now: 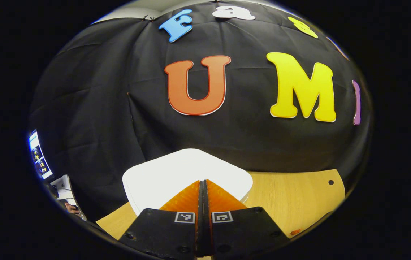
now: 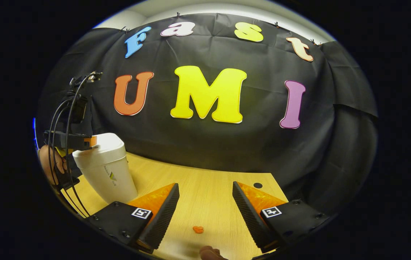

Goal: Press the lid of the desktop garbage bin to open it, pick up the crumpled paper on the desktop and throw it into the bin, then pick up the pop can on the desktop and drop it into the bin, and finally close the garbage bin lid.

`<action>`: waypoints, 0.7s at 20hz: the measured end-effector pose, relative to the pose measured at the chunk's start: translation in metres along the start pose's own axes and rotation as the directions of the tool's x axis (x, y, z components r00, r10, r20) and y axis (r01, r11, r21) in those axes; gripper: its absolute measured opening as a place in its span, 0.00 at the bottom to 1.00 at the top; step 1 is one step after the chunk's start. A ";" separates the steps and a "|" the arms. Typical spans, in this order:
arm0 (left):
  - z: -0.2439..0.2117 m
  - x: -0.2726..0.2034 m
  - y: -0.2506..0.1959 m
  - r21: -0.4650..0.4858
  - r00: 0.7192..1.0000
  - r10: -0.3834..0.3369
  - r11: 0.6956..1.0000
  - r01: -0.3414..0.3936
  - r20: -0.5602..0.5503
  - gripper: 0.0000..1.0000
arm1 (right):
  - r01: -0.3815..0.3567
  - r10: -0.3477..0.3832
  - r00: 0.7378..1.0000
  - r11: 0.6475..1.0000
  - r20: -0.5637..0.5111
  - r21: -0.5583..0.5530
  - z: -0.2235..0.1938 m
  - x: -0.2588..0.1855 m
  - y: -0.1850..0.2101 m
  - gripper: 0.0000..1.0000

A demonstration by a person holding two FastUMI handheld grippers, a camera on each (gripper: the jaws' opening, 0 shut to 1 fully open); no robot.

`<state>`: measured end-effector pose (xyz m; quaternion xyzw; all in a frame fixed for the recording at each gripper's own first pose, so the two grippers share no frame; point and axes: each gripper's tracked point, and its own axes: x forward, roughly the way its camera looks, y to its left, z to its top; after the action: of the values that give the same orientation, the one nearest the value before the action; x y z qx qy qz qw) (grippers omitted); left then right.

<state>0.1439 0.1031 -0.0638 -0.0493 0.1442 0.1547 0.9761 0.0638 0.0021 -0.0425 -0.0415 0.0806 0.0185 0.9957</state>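
white bin, lid down

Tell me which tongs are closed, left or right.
The left tongs: their fingers meet with no gap, tips over the white bin lid. The right tongs are spread wide above the bare wooden table.

Left gripper has its fingers pressed together, tips over the near edge of the white bin lid; whether they touch it cannot be told; lid closed; wooden table extends right, with a small hole.
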 end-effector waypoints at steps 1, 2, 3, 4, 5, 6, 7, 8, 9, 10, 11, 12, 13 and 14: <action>0.002 -0.001 0.001 0.008 1.000 -0.001 1.000 0.001 0.007 0.03 | 0.002 -0.002 1.000 1.000 -0.004 -0.001 -0.001 0.000 0.000 0.95; 0.003 0.001 0.000 0.015 1.000 -0.002 1.000 0.002 0.008 0.03 | 0.001 -0.001 1.000 1.000 -0.007 -0.001 -0.002 0.000 0.001 0.94; -0.001 -0.001 -0.001 0.028 1.000 0.006 1.000 -0.005 -0.023 0.03 | -0.001 0.001 1.000 1.000 -0.010 -0.003 -0.002 0.001 0.002 0.94; -0.002 0.000 0.000 0.052 0.999 0.018 0.999 -0.016 -0.035 0.03 | -0.002 0.002 1.000 1.000 -0.012 -0.005 -0.003 0.001 0.003 0.94; -0.003 0.000 0.003 0.063 0.998 0.028 0.998 -0.025 -0.052 0.03 | -0.006 0.006 1.000 1.000 -0.016 -0.006 -0.005 0.000 0.004 0.94; -0.005 0.003 0.004 0.030 0.997 0.031 0.999 -0.029 -0.070 0.03 | -0.008 0.008 1.000 1.000 -0.018 -0.005 -0.005 0.000 0.005 0.95; -0.008 0.002 0.003 -0.022 0.996 0.030 0.999 -0.032 -0.084 0.03 | -0.013 0.013 1.000 1.000 -0.020 -0.003 -0.005 0.000 0.006 0.93; -0.008 0.000 0.002 -0.055 0.995 0.027 0.998 -0.032 -0.091 0.03 | -0.014 0.014 1.000 1.000 -0.021 -0.003 -0.006 -0.001 0.007 0.95; -0.008 -0.001 0.001 -0.060 0.995 0.025 0.998 -0.031 -0.100 0.03 | -0.017 0.017 1.000 1.000 -0.021 -0.003 -0.006 -0.002 0.007 0.95; -0.007 -0.002 0.001 -0.058 0.995 0.024 0.998 -0.029 -0.095 0.03 | -0.018 0.018 1.000 1.000 -0.019 -0.003 -0.006 -0.002 0.006 0.95; -0.006 -0.001 0.001 -0.042 0.995 0.021 0.999 -0.025 -0.093 0.03 | -0.019 0.019 1.000 1.000 -0.017 0.001 -0.005 -0.003 0.005 0.95; -0.003 -0.001 0.001 -0.032 0.995 0.022 0.999 -0.025 -0.093 0.04 | -0.017 0.017 1.000 1.000 -0.015 0.007 -0.005 -0.004 0.003 0.95; 0.000 -0.002 0.002 -0.003 0.996 0.025 1.000 -0.025 -0.089 0.03 | -0.010 0.010 1.000 1.000 -0.016 0.014 -0.006 -0.004 0.000 0.95; 0.004 -0.003 0.002 0.026 0.996 0.033 0.999 -0.031 -0.087 0.03 | -0.004 0.004 1.000 1.000 -0.015 0.026 -0.006 -0.005 -0.003 0.94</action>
<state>0.1416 0.1050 -0.0594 -0.0419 0.1896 0.1660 0.9668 0.0583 -0.0012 -0.0470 -0.0286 0.0886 0.0190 0.9955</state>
